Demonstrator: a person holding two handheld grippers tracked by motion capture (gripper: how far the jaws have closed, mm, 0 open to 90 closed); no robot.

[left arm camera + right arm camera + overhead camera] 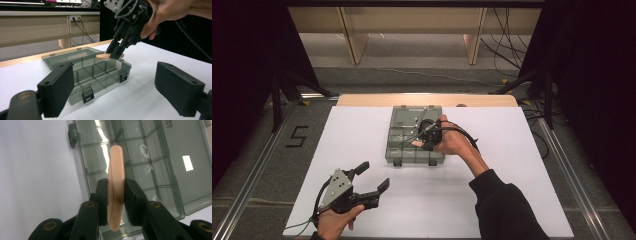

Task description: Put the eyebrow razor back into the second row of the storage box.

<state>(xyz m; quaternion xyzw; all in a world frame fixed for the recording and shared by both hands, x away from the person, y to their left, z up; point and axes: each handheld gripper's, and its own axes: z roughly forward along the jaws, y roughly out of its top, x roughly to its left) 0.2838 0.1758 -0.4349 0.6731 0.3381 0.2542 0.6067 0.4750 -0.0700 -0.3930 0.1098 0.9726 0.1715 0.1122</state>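
An open grey see-through compartment box point(404, 150) lies at the middle of the white table, its lid point(414, 116) flat behind it. My right gripper point(424, 137) hangs just over the box's compartments, shut on a flat pale-pink stick point(115, 185) that juts out past the jaws. From the left gripper view the stick point(103, 56) sits level above the box point(100, 72); whether it touches the box's rim I cannot tell. My left gripper point(374, 176) rests near the table's front left, open and empty, its pads point(58, 87) wide apart.
The white sheet point(532, 165) covers the table, with bare room left and right of the box. A wooden strip point(362, 100) runs along the far edge. Beyond it are table legs and cables point(507, 45) on the floor. Black stands flank both sides.
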